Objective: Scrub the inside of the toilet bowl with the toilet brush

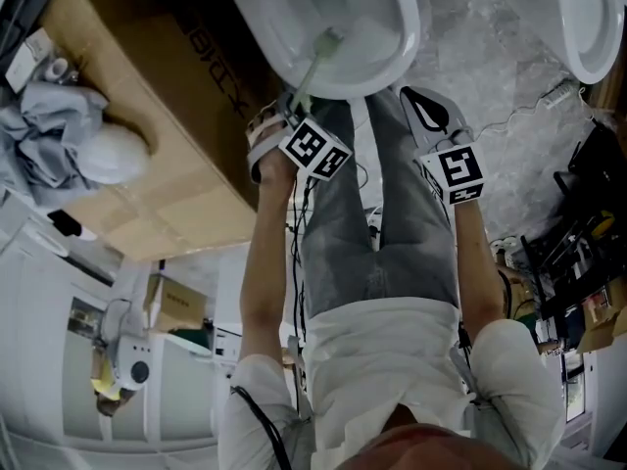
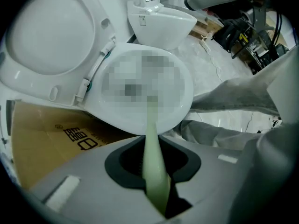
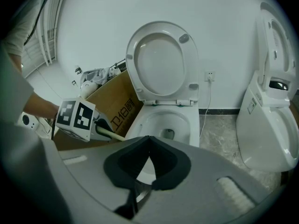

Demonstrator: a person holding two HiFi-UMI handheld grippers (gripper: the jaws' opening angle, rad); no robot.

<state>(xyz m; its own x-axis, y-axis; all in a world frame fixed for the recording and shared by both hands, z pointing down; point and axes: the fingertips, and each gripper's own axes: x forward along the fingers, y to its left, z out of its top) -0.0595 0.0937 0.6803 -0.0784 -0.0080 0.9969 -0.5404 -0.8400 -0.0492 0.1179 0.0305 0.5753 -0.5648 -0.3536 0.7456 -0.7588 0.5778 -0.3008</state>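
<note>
Cardboard box point(image 1: 147, 135) left of toilet bowl point(image 1: 402, 37); second toilet point(image 1: 593, 23) right; toilet brush point(image 1: 315, 62) in bowl.

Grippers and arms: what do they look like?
Both the left gripper and right gripper have grey bodies, black-lined at the jaws. Each carries a white cube with black square markers. The person wears a white short-sleeved shirt; a black cable runs by the left shoulder.

Soft, even indoor light with faint shadows; the head view is dimmer and greyish; the toilet bowl point(image 1: 397, 37) reads bright white; both gripper views bend strongly, corners black; the toilet brush point(image 2: 156, 171) blurs up close.
</note>
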